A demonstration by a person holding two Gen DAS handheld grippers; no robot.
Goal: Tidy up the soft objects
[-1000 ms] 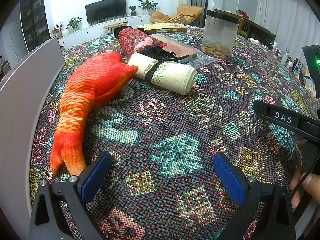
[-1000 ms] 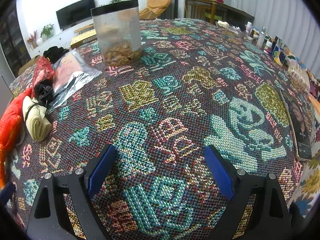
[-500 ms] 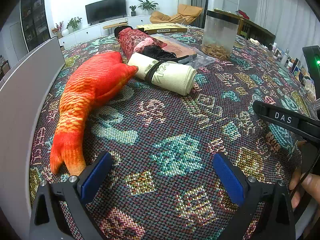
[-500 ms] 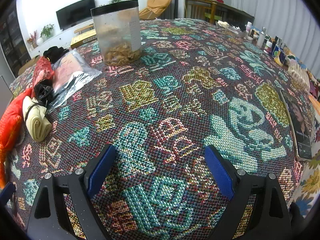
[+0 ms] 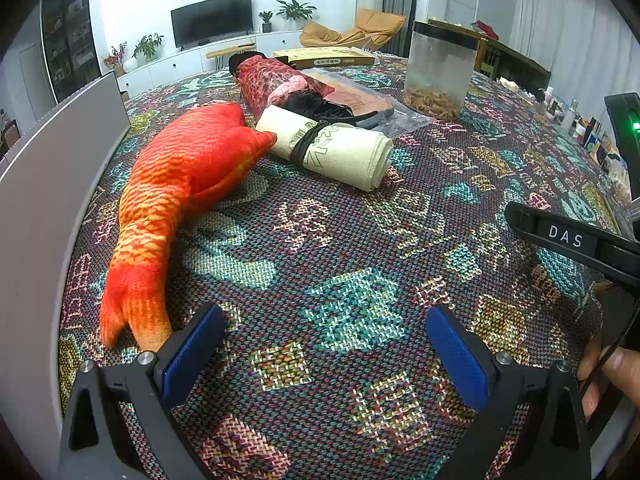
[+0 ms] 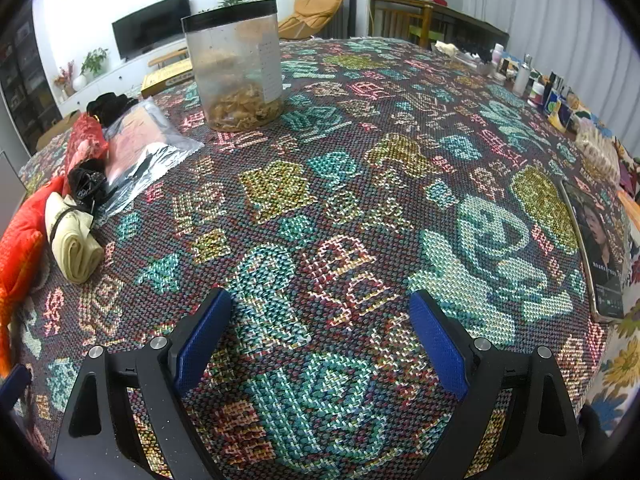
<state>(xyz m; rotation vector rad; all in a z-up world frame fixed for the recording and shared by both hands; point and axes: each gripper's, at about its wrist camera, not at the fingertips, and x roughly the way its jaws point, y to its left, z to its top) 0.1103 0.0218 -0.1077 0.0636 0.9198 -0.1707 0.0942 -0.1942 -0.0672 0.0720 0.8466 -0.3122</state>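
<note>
A woven patterned tablecloth (image 6: 360, 208) covers the big table, with a TV (image 5: 212, 20) against the far wall. The left gripper (image 5: 320, 344) and right gripper (image 6: 320, 328) both gape wide, holding nothing. The orange plush fish (image 5: 180, 184) lies touching a rolled cream towel (image 5: 332, 148), near a clear jar (image 6: 236, 64).

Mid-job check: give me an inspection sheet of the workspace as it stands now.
Surface: patterned woven tablecloth.
Job's things: orange plush fish, its head touching a cream rolled cloth tied with black cord; red patterned fabric roll behind.
Clutter: clear plastic bag; clear lidded jar; magazine.
Grippers: left claw and right claw open, empty.
Cables: nothing seen.
Surroundings: television, potted plants.
</note>
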